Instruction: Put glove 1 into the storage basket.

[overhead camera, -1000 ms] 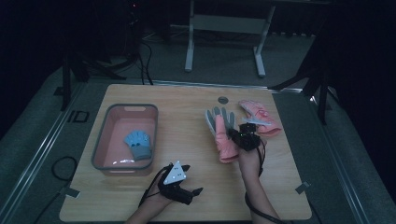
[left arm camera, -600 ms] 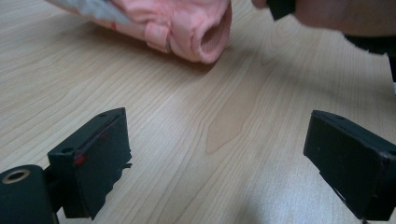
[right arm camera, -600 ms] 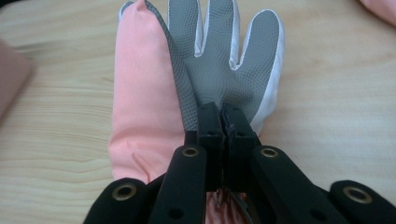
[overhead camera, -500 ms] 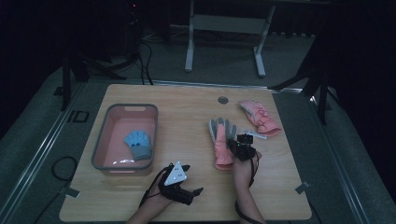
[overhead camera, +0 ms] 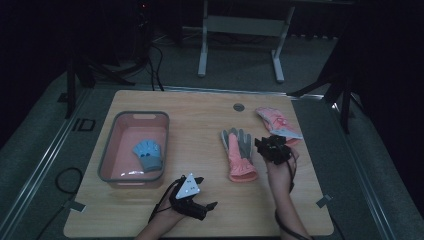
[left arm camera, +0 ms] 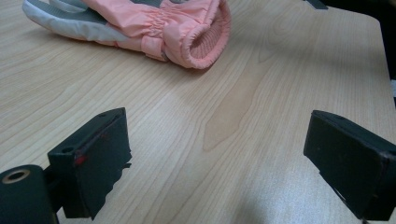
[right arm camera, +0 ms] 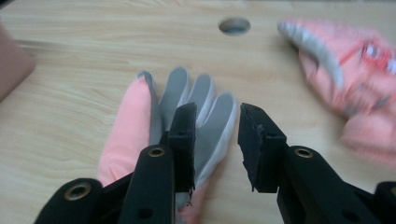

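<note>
A pink glove with grey fingers (overhead camera: 237, 155) lies flat near the table's middle, fingers pointing away; it is also seen in the right gripper view (right arm camera: 135, 126). My right gripper (overhead camera: 270, 145) hovers just right of its fingers, jaws a little apart, open with nothing between them (right arm camera: 215, 116). A second pink glove (overhead camera: 277, 122) lies farther back right (right arm camera: 355, 79). My left gripper (overhead camera: 206, 192) rests near the front edge, wide open and empty (left arm camera: 219, 135), facing the first glove's cuff (left arm camera: 196, 32).
A pink bin (overhead camera: 107, 150) stands at the left with a blue glove (overhead camera: 148, 154) inside. A round hole (overhead camera: 238, 107) sits in the tabletop behind the gloves. Bare wood lies between the bin and the gloves.
The grey-fingered glove slid a little toward the front of the table. My right gripper has let it go and now sits just right of it. The left gripper stayed put.
</note>
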{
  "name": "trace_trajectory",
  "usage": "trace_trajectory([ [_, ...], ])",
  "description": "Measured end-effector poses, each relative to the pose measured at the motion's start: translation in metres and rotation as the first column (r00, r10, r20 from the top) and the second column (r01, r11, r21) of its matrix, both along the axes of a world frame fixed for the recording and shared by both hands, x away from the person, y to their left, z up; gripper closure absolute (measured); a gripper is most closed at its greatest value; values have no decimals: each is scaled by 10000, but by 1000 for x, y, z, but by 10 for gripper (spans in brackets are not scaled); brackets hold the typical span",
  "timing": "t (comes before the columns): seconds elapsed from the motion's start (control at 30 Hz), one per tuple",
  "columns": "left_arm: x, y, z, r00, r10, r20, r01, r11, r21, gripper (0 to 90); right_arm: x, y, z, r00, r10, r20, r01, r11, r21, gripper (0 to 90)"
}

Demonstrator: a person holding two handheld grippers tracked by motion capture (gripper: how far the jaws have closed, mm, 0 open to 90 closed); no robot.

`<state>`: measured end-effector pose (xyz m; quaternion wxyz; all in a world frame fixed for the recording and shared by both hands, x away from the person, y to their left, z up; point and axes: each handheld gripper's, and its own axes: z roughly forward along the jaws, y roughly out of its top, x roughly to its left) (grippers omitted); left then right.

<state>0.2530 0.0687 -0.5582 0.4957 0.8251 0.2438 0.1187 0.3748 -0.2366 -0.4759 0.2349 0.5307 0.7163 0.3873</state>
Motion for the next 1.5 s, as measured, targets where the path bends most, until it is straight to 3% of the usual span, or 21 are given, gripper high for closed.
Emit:
trace_trajectory([
  [0.03, 0, -1, 0, 10000, 28, 10, -28, 10000, 13, 73, 3, -8, 3, 9999, 94, 51, -93, 9997, -207, 663],
  [0.1, 0, -1, 0, 10000, -6, 44, 5, 10000, 30, 73, 8, -27, 8, 9975, 653, 275, -651, 9978, -75, 658],
  [0.13, 0, -1, 0, 10000, -1, 53, 1, 10000, 40, 73, 11, -35, 10, 9976, 585, 365, -571, 9976, -381, 661],
  [0.2, -1, 0, 0, 10000, 36, 56, -36, 10000, -36, 73, 17, -51, 13, 9949, 913, 423, -894, 9950, -442, 661],
  [0.27, -1, 0, 0, 10000, 51, 11, -51, 10000, -27, 73, 24, -66, 15, 9957, 835, 406, -802, 9938, -766, 660],
  [0.5, -1, 3, 0, 9998, 218, -26, -218, 9996, -179, 73, 52, -101, 15, 9958, 901, 164, -886, 9931, -772, 645],
  [1.0, -5, 9, -1, 9988, 484, -111, -486, 9986, -227, 73, 110, -108, -1, 9959, 868, -265, -886, 9932, -757, 583],
  [1.23, -6, 9, -1, 9987, 494, -122, -497, 9985, -237, 73, 139, -115, -20, 9933, 724, -906, -799, 9934, -818, 558],
  [1.4, -6, 10, -1, 9988, 463, -172, -468, 9985, -271, 73, 150, -117, -37, 9845, 805, -1556, -881, 9952, -426, 562],
  [1.5, -6, 10, -1, 9987, 472, -194, -477, 9985, -255, 73, 151, -114, -49, 9833, 881, -1590, -1009, 9921, -742, 571],
])
